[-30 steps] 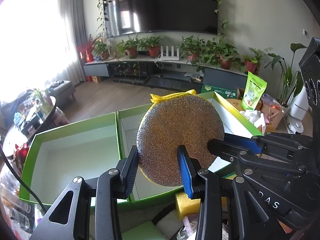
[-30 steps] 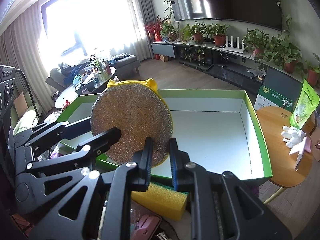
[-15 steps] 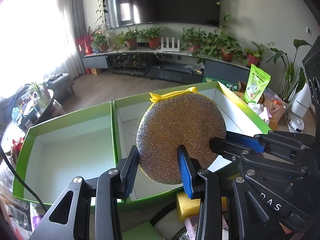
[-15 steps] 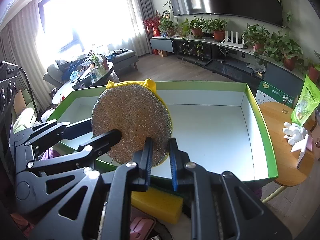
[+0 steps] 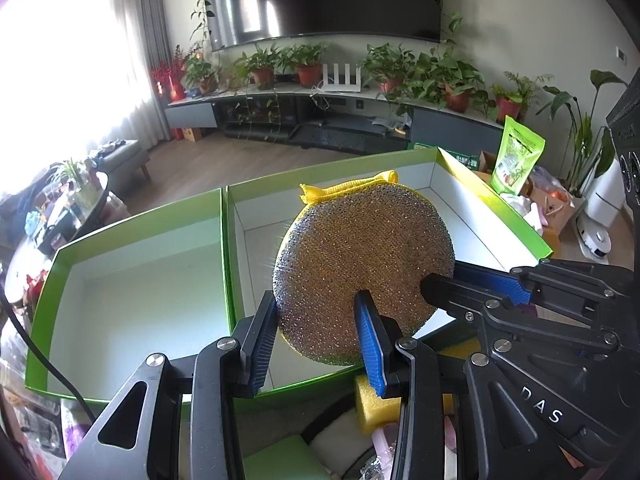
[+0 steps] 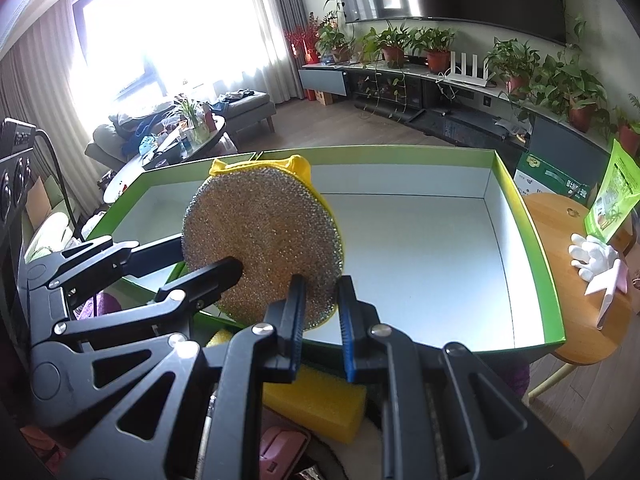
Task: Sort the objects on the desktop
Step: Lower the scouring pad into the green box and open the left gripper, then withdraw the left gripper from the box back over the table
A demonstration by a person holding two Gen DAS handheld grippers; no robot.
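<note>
Round glittery mesh scouring pad (image 5: 362, 276) held above right-hand green-rimmed cardboard box (image 5: 472, 208); second green-rimmed box (image 5: 132, 296) set left; yellow foam sponge (image 6: 320, 402) placed before boxes.

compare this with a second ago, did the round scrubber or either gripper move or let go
Almost nothing changed. The round scouring pad stays upright over the right green box, pinched at its lower edge by the right gripper, with the left gripper closed across it too. Only the view drifted slightly toward the boxes. Nothing was released, and the yellow sponge lies below as before.

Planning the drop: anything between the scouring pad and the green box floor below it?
Nothing visible. In the right wrist view the green box floor is bare white around the scouring pad; the patch behind it is hidden.
</note>
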